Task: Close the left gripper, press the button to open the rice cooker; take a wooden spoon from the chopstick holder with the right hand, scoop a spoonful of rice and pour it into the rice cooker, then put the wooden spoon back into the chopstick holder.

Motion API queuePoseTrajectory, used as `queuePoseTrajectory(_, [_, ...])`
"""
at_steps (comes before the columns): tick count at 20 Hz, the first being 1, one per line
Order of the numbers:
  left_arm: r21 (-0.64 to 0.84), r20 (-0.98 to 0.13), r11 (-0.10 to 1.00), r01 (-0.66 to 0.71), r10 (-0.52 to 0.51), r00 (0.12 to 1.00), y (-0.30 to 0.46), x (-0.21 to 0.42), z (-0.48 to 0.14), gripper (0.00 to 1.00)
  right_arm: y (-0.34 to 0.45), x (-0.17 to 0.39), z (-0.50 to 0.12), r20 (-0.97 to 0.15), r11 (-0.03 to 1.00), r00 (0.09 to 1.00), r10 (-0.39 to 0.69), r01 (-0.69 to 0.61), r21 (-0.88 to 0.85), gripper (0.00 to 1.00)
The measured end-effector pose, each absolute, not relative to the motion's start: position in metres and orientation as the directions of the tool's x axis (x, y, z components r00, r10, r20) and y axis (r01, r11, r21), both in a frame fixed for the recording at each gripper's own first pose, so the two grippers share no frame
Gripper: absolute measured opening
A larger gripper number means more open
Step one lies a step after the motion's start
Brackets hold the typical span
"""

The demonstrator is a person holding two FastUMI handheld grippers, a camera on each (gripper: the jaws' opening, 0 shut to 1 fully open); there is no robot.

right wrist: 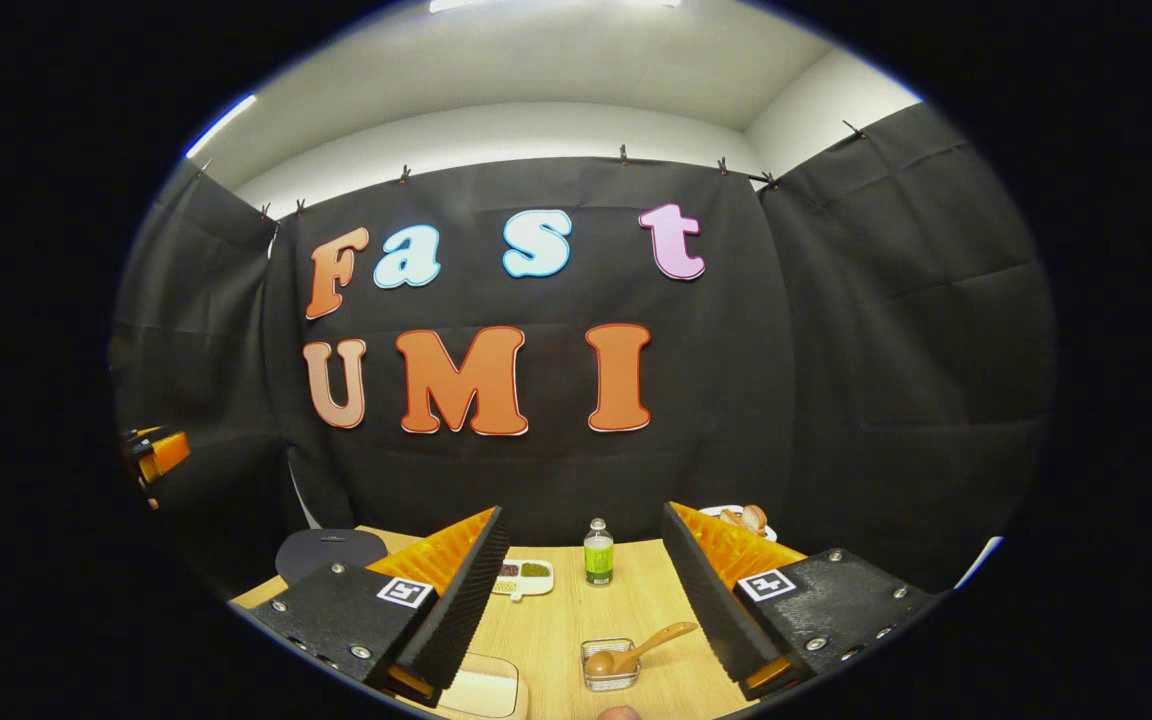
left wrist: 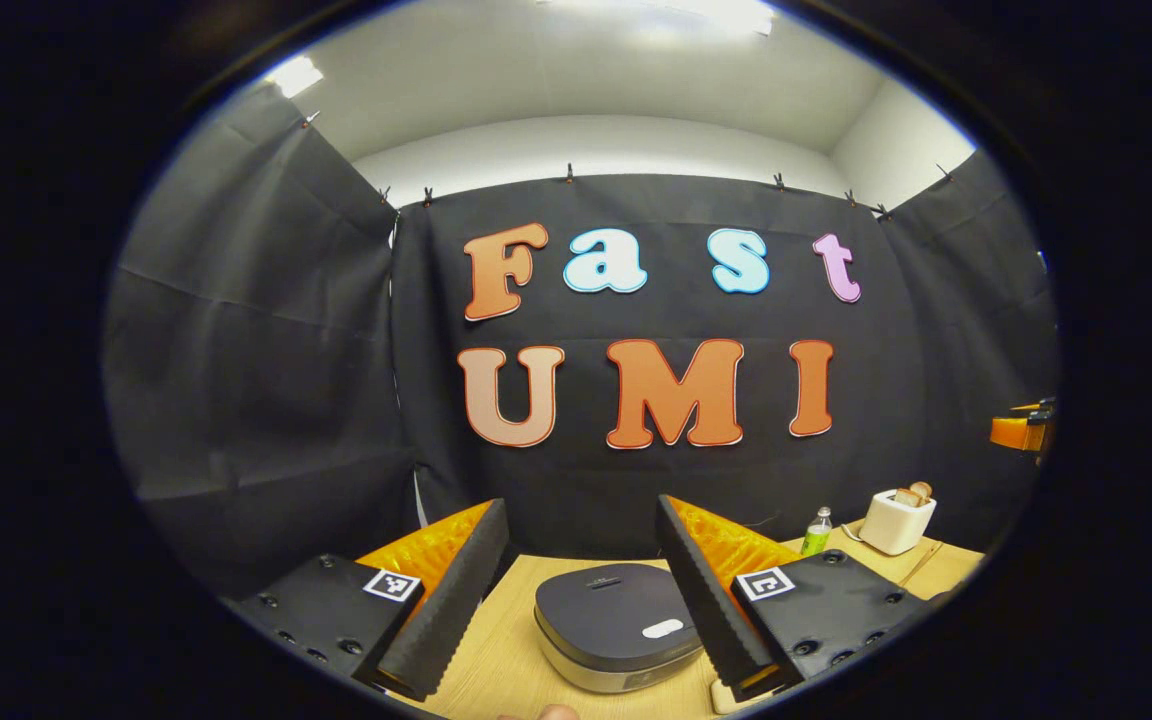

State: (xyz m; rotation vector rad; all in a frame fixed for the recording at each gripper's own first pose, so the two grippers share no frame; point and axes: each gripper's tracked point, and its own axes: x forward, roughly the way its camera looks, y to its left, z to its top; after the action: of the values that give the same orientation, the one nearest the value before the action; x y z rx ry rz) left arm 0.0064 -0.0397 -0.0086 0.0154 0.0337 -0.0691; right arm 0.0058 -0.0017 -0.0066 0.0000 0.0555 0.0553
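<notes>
Right now: left hand-held gripper spread wide, holding nothing, with the rice cooker just ahead between the fingers, lid down, pale button toward the right finger. Must be pressed together before pushing that button. Nothing in the way. Farther right on the bench: green bottle, toaster.

Right hand-held gripper likewise spread and empty; wooden spoon just ahead in its clear holder, handle slanting up and right. Beyond: bottle, small dish, plate.
</notes>
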Motion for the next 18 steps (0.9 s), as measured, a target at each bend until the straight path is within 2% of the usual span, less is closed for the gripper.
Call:
queuePoseTrajectory(1, [0.020,-0.042,0.997,0.074,-0.073,0.996,-0.042,0.008,-0.013,0.97,-0.002,0.006,-0.008,-0.056,0.998,0.997,0.055,-0.055,0.006,0.95])
queuePoseTrajectory(7, [-0.007,-0.044,0.990,0.140,-0.140,0.989,-0.056,0.008,-0.014,0.54,-0.005,0.007,-0.009,-0.053,0.999,0.997,0.050,-0.050,-0.001,0.95])
queuePoseTrajectory(10, [0.032,-0.066,0.983,0.183,-0.181,0.981,-0.067,0.008,-0.020,0.33,-0.005,0.008,-0.009,-0.054,0.999,0.997,0.050,-0.050,0.004,0.95])
queuePoseTrajectory(14, [0.019,-0.129,0.986,0.165,-0.161,0.978,-0.063,0.015,-0.040,0.05,-0.006,0.009,-0.012,-0.061,0.999,0.997,0.047,-0.047,-0.001,0.95])
queuePoseTrajectory(15, [0.004,-0.137,0.987,0.158,-0.156,0.978,-0.063,0.023,-0.042,0.07,-0.005,0.009,-0.014,-0.064,0.999,0.997,0.048,-0.048,-0.004,0.95])
queuePoseTrajectory(17, [-0.033,-0.167,0.984,0.174,-0.177,0.970,-0.068,0.028,-0.051,0.00,-0.004,0.010,-0.015,-0.071,0.999,0.996,0.052,-0.052,-0.007,0.95])
queuePoseTrajectory(18, [-0.045,-0.187,0.981,0.189,-0.194,0.963,-0.073,0.031,-0.058,0.04,-0.004,0.010,-0.016,-0.073,0.998,0.996,0.053,-0.054,-0.010,0.95])
